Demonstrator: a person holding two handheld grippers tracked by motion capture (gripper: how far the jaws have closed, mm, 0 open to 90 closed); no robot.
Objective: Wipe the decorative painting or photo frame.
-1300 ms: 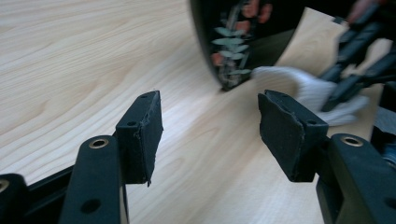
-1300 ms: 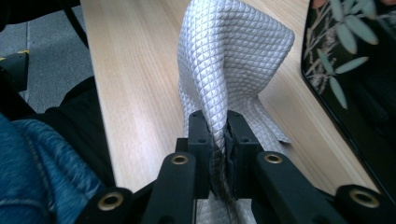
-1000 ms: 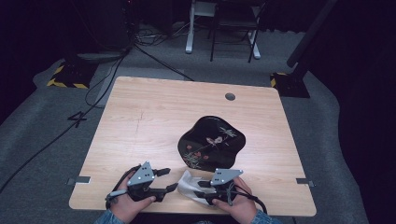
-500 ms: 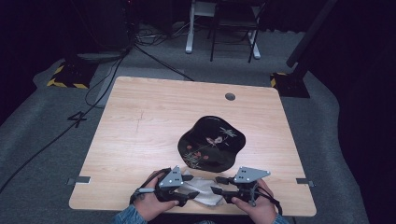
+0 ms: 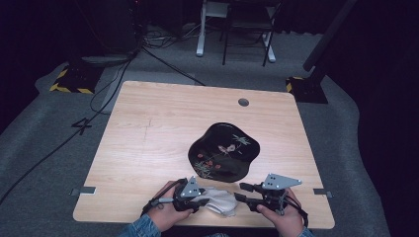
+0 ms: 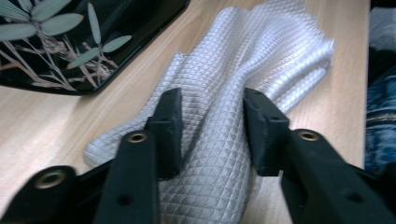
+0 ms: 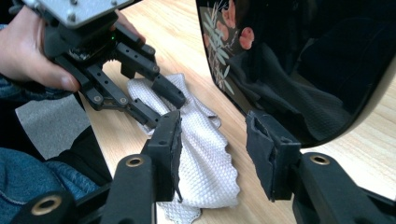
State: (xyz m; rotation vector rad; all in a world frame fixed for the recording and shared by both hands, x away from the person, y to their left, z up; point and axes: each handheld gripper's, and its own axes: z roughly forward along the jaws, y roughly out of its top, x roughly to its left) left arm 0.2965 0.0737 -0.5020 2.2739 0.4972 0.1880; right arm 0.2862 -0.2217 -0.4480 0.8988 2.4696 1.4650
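A white quilted cloth (image 5: pixel 221 201) lies crumpled near the table's front edge, just in front of a black lacquer plate (image 5: pixel 225 152) painted with leaves and flowers. My left gripper (image 5: pixel 203 196) reaches into the cloth from the left. Its jaws have just been closing, and in the left gripper view (image 6: pixel 212 126) the pads press the sides of a raised fold of cloth (image 6: pixel 261 51). My right gripper (image 5: pixel 242 192) stands open at the cloth's right end. In the right gripper view (image 7: pixel 214 149) nothing is between its pads; the cloth (image 7: pixel 205 172), the plate (image 7: pixel 303 60) and the left gripper (image 7: pixel 159 105) lie beyond.
The wooden table (image 5: pixel 158 128) has a round cable hole (image 5: pixel 243 102) at the back. Both hands sit close to the front edge. Cables and chair legs (image 5: pixel 237 44) are on the grey floor beyond the table.
The left gripper moved right onto the cloth and its jaws narrowed around a fold. The right gripper drew off to the right, away from the cloth's middle.
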